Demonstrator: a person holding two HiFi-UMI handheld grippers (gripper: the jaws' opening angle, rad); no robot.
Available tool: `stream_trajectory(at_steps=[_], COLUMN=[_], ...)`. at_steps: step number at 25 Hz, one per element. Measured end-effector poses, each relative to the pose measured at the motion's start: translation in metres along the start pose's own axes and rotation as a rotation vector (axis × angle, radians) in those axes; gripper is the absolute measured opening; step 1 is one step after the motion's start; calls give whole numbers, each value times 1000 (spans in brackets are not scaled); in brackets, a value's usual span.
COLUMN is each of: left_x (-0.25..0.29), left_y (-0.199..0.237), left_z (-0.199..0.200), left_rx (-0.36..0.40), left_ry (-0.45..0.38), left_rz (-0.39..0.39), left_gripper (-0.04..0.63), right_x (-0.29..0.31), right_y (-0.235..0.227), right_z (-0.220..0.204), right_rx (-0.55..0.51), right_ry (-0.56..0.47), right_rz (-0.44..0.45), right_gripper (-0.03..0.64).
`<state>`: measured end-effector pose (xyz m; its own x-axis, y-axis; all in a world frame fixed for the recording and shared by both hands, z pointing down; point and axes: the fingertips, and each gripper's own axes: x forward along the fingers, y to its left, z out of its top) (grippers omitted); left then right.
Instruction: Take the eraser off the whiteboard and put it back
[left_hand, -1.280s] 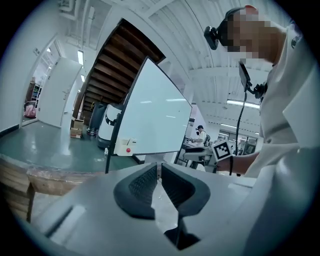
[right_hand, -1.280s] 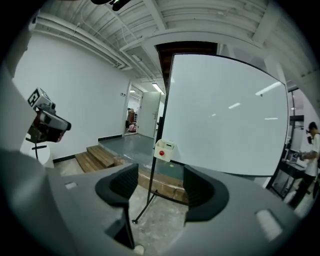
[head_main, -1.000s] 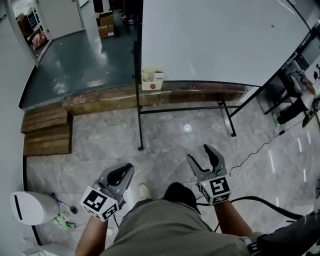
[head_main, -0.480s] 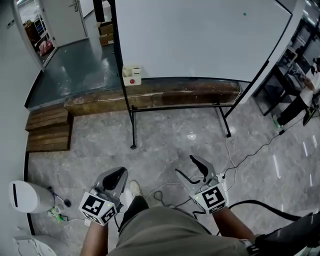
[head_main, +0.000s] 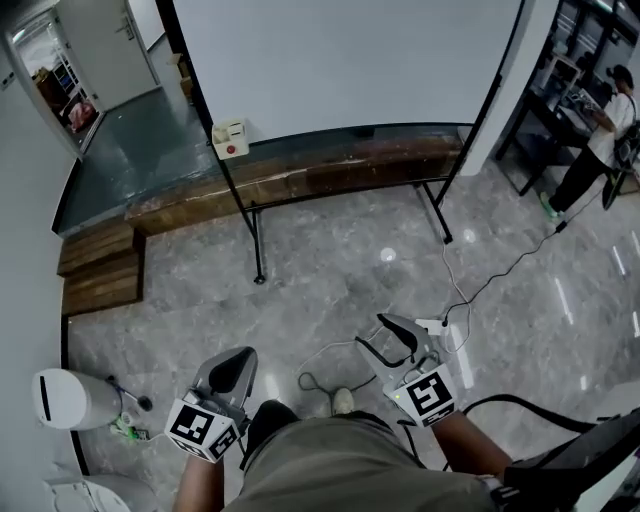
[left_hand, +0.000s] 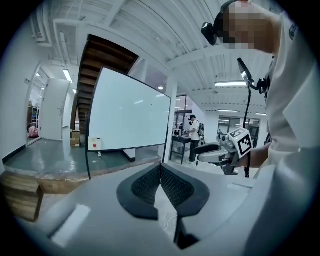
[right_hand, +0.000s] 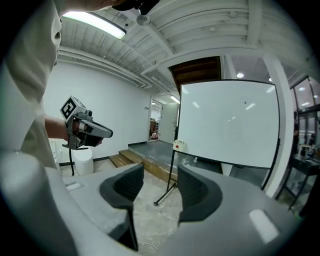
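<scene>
Eraser (head_main: 230, 138) at lower left corner of whiteboard (head_main: 340, 60), well apart from both tools.
Left tool (head_main: 236, 362) pressed together, empty.
Right tool (head_main: 376, 334) spread, empty, jaws just been closing.
Judgement: fits approach or walk-off after return. Either way, mind cable (head_main: 505, 267) underfoot.
Cable shows in head view only; jaw gaps in gripper views only.

The grey, marker-cubed left gripper (head_main: 232, 362) has its jaws pressed together on nothing. The matching right gripper (head_main: 385, 338) stands parted and empty, its jaws just narrowing.

Bright overhead lighting, floor glare, fisheye edges
</scene>
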<state>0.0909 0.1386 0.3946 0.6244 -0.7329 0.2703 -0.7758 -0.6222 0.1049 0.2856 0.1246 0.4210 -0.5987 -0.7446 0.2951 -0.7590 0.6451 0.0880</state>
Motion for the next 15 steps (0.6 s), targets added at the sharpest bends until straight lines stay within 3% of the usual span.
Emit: stream_trajectory(at_steps=[8, 15], left_x=[-33, -91], left_y=[-31, -10], left_z=[9, -22], left_rx=[32, -30], left_ry=[-31, -21], left_rz=[-153, -149], left_gripper=[5, 5], right_x=[-26, -13], right_y=[49, 119], right_z=[8, 28], right_rx=[22, -5], right_ry=[-4, -17], right_rz=[-51, -16], right_gripper=[201, 196])
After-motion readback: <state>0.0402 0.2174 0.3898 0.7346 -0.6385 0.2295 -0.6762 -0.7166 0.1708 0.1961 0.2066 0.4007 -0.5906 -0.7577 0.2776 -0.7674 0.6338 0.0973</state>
